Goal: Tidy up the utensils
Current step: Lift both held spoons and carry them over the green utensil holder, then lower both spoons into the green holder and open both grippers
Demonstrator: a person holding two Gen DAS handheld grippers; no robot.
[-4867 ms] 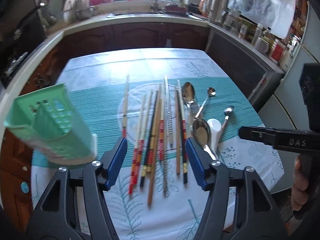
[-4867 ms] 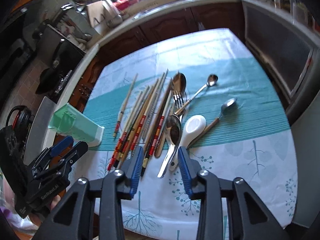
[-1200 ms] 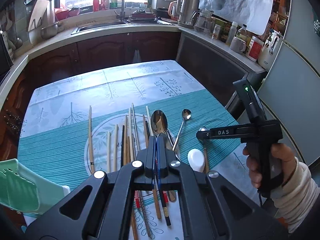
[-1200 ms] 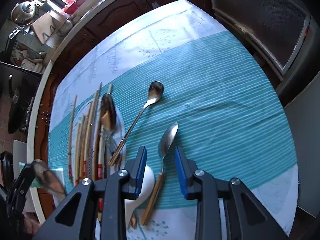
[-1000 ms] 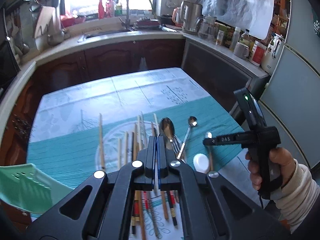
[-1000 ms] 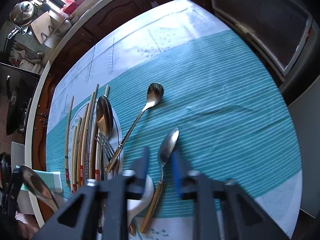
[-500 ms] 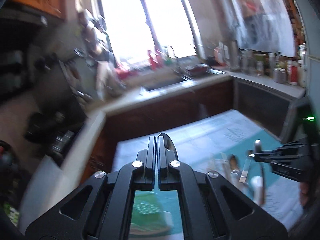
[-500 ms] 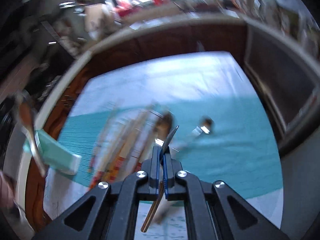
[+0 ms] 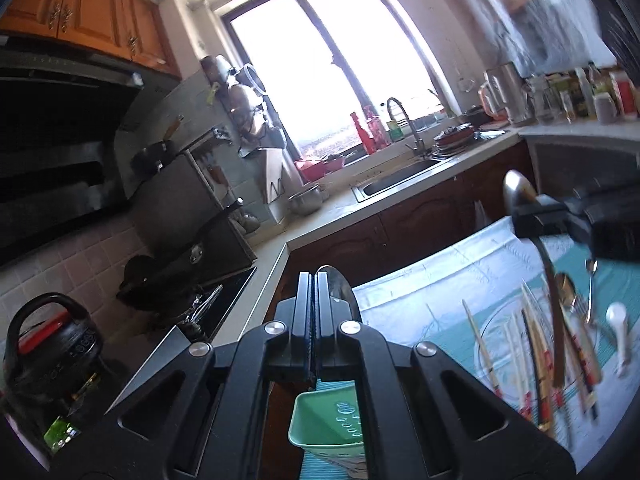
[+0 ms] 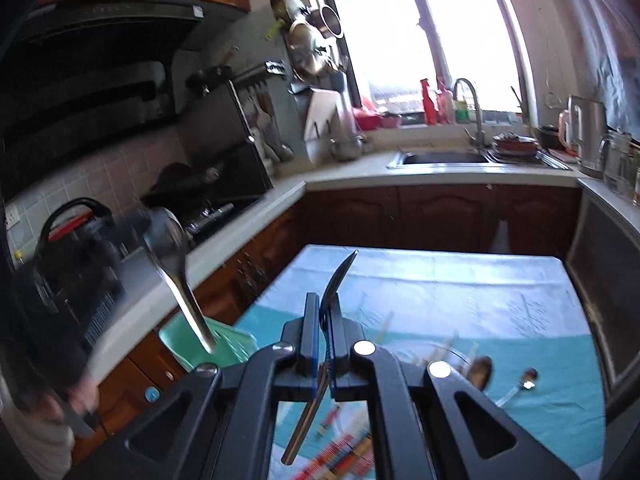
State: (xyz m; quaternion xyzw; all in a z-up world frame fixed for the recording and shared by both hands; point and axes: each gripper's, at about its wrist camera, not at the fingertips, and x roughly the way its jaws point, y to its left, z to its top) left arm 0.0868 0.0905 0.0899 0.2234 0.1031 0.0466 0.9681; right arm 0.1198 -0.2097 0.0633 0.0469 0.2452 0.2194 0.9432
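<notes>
My left gripper (image 9: 314,300) is shut on a large steel spoon (image 9: 340,284), held upright over the green utensil holder (image 9: 326,420). In the right wrist view this spoon (image 10: 166,240) has its handle tip at the holder (image 10: 180,340). My right gripper (image 10: 325,316) is shut on a wooden-handled spoon (image 10: 338,276), lifted above the table. In the left wrist view this second spoon (image 9: 550,276) hangs from the right gripper (image 9: 540,212). Several chopsticks (image 9: 536,364), spoons and a white ceramic spoon (image 9: 618,324) lie on the teal tablecloth.
The table (image 10: 480,292) stands in a kitchen. A counter (image 10: 440,176) with a sink (image 10: 444,157) runs behind it, and a stove (image 9: 200,292) with pans is on the left. A small spoon (image 10: 524,384) lies at the table's right.
Both grippers have closed on spoons and lifted them off the table. The left gripper has swung left and tilted up over the green holder; the right gripper has risen and tilted up too.
</notes>
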